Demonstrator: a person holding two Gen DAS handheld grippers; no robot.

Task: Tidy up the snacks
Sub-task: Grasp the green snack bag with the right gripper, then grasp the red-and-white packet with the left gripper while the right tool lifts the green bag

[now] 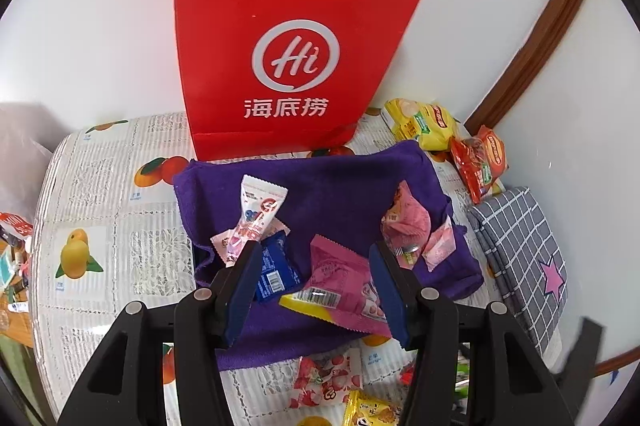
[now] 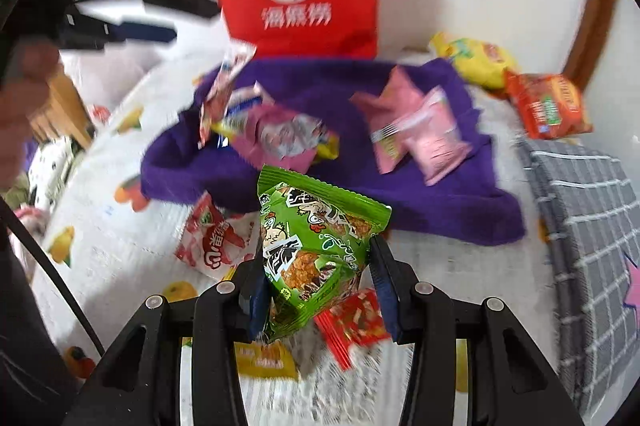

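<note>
My right gripper (image 2: 316, 278) is shut on a green snack packet (image 2: 316, 238), which stands upright between the blue pads above the table. Behind it a purple cloth (image 2: 440, 201) carries a pink packet with a yellow edge (image 2: 280, 137) and two pale pink packets (image 2: 424, 133). My left gripper (image 1: 316, 266) hangs open over the same purple cloth (image 1: 340, 185), holding nothing. Below it lie the pink packet (image 1: 340, 278), a blue packet (image 1: 276, 270) and a white and pink candy packet (image 1: 256, 209). A red paper bag (image 1: 280, 45) stands upright behind the cloth.
Yellow (image 1: 424, 121) and orange-red (image 1: 480, 161) packets lie at the back right by the wall. A grey checked cloth (image 1: 520, 246) lies folded on the right. Loose packets lie near the front: strawberry (image 1: 328, 382), red and white (image 2: 216, 242), small red (image 2: 356, 318). A hand (image 2: 24, 85) shows at the left.
</note>
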